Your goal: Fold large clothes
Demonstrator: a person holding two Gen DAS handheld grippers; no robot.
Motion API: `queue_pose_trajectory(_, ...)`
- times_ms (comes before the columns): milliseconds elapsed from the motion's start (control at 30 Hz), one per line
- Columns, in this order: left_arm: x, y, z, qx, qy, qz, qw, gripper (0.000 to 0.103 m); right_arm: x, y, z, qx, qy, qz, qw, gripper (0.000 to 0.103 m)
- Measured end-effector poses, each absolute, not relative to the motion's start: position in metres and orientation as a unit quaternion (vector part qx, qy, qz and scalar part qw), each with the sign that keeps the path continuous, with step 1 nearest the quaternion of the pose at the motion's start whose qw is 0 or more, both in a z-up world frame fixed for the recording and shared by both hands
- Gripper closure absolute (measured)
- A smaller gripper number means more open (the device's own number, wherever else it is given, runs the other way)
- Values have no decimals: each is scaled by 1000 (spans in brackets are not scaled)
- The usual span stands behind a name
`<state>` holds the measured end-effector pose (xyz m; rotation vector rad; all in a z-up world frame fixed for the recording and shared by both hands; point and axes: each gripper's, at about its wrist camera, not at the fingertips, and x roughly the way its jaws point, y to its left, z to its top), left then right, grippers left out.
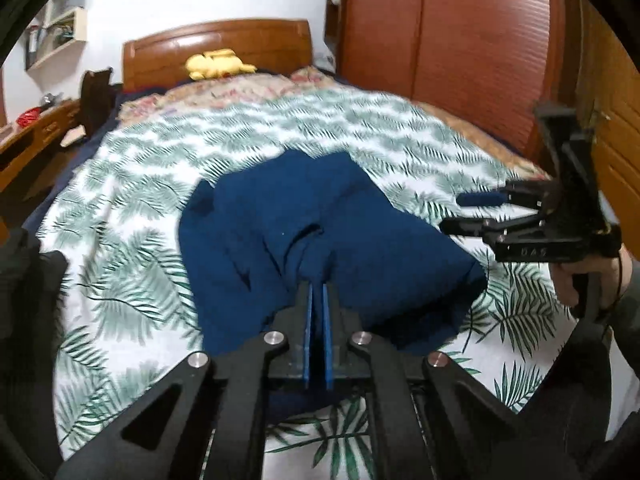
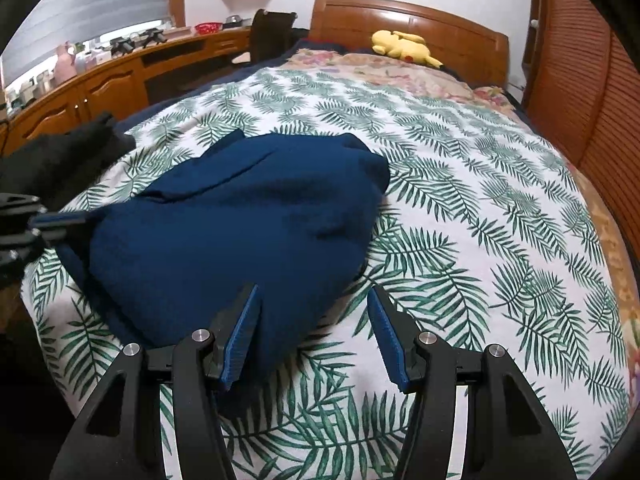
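Left tool [image 1: 319, 286] pinches the blue garment [image 1: 320, 224] on the bed [image 1: 120, 200]; right tool [image 2: 312, 300], marked "UAS", spread.

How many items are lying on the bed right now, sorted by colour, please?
Blue: 1, the blue garment, pinched by the left tool
Yellow: 1, the plush toy by the headboard
Black: 1, dark clothing at the bed's left edge
Total: 3
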<state>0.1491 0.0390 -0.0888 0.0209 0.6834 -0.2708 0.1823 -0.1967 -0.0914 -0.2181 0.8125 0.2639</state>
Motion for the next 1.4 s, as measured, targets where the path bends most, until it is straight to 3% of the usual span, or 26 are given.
queue_pose_trajectory(200, 113, 92, -61, -14, 287, -78, 955, 101, 183, -186, -85, -105, 385, 148, 905, 46)
queue_pose_trajectory(367, 100, 127, -91, -51, 319, -52, 945, 101, 191, -162, -81, -100, 377, 181, 903, 46)
queue_pose_trajectory(933, 106, 113, -102, -52, 329, -68, 940, 100, 211, -129, -119, -96, 422, 215, 875, 46)
queue_pose_trajectory(1167, 78, 118, -94, -67, 326, -49, 942, 92, 230, -131, -114, -120, 416, 204, 878, 46)
queue_pose_trajectory(1300, 64, 116, -102, -72, 342, -41, 936, 85, 266, -140, -115, -110, 412, 193, 884, 31)
queue_pose_trajectory(1400, 67, 112, -113, -66, 358, -33, 931, 81, 298, -145, -120, -101, 419, 181, 884, 29)
